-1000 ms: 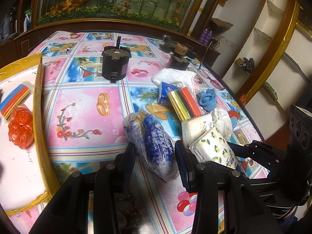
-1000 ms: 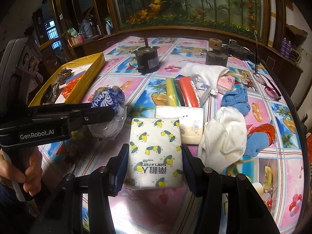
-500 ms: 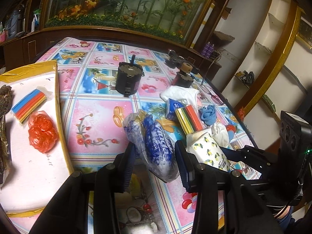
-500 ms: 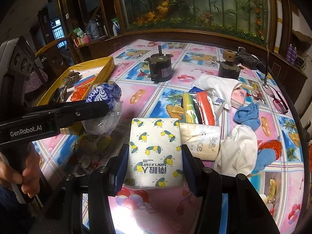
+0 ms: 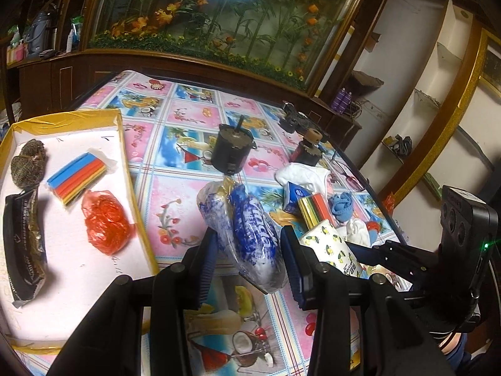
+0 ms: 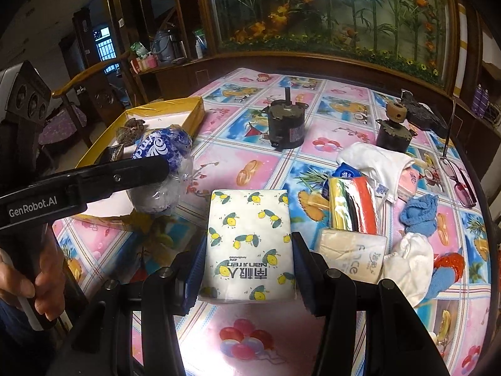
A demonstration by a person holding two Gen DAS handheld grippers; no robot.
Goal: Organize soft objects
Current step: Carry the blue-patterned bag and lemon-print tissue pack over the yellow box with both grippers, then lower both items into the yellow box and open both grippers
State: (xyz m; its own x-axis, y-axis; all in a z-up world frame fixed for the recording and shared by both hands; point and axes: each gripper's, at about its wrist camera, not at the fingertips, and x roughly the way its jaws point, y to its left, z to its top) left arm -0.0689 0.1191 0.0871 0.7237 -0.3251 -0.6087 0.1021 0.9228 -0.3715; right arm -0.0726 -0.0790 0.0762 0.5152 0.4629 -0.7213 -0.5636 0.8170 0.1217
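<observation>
Since a second ago both grippers have lifted their loads off the table and carried them leftward, so the yellow-rimmed tray [image 5: 137,185] now fills far more of the left wrist view. The left gripper [image 5: 249,255] is closed partway on a blue-and-white plastic-wrapped bundle [image 5: 250,228], its pads pressing both sides; the bundle hangs clear above the patterned tablecloth [image 5: 175,206], just right of the tray's near corner. The right gripper [image 6: 247,269] clamps a lemon-print tissue pack [image 6: 249,241] between its pads, held flat above the cloth, right of the bundle. Inside the tray lie a red plastic bag [image 5: 105,222], a pack of coloured strips [image 5: 78,178], a dark wrapper [image 5: 25,244] and a brown netted lump [image 5: 29,166]. Still on the table to the right sit a beige tissue pack [image 6: 352,253], a striped foil pack [image 6: 353,203], a white cloth [image 6: 375,163], a blue sock [image 6: 418,214] and a white sock [image 6: 413,264]. Two dark motors [image 6: 285,125] stand farther back. A hand [image 6: 31,285] grips the left gripper's handle
</observation>
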